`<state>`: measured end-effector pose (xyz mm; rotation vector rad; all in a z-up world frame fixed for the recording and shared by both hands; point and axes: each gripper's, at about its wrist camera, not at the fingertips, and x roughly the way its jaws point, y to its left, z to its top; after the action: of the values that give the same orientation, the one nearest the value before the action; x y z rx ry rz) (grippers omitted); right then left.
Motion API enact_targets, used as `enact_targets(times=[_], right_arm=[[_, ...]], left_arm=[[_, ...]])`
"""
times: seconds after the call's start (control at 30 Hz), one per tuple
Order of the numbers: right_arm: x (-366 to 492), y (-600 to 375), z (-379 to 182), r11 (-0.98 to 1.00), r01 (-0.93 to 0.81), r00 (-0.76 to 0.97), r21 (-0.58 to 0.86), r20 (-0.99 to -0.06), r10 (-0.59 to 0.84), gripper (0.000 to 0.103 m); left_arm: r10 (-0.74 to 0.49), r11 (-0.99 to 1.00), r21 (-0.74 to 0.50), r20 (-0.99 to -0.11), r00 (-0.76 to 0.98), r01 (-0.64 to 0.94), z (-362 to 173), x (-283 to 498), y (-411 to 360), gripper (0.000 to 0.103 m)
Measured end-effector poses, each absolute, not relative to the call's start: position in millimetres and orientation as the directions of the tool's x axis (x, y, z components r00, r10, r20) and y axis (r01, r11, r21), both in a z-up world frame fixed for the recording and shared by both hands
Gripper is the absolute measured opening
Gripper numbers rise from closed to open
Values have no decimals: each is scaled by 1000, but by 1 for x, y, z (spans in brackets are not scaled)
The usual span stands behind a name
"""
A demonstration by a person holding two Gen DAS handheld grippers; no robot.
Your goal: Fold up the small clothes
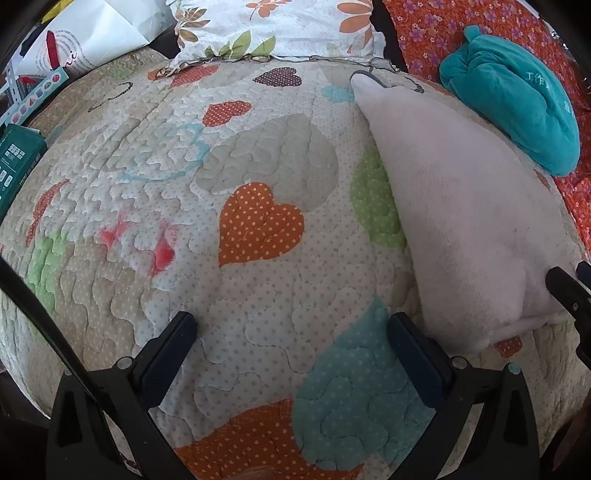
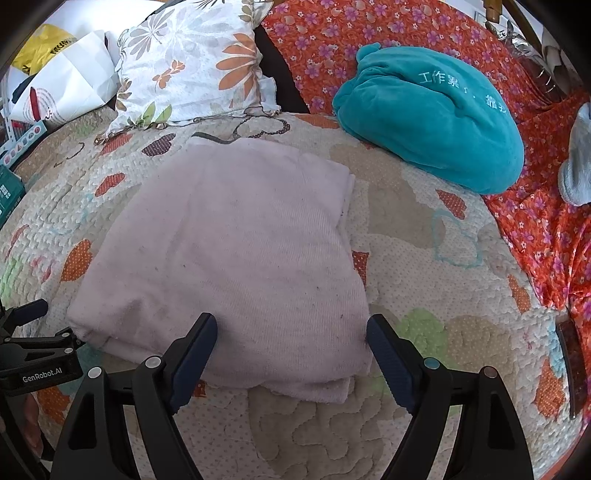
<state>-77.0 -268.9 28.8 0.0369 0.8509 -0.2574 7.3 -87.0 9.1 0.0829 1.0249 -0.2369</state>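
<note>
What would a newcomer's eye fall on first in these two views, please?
Probably the pale pink folded garment, lying flat in the middle of the heart-patterned quilt, with the open right hand-held gripper poised at its near edge. Next, the teal plush bundle with white lettering, behind it to the right against the orange floral cloth. The left hand-held gripper is open over bare quilt.

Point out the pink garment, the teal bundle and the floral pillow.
pink garment (image 2: 229,251): right wrist view, middle of folded top layer.
teal bundle (image 2: 436,136): right wrist view, its centre.
floral pillow (image 2: 192,62): right wrist view, its face.
</note>
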Motion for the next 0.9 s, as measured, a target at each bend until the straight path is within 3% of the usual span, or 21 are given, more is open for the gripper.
enact_targets(times=[0.9], right_arm=[[-83,-272,19,961,266,588,-69,-779,-219,90]], left_arm=[[-163,970,-45,-849,503,239,9,5,-88,103]])
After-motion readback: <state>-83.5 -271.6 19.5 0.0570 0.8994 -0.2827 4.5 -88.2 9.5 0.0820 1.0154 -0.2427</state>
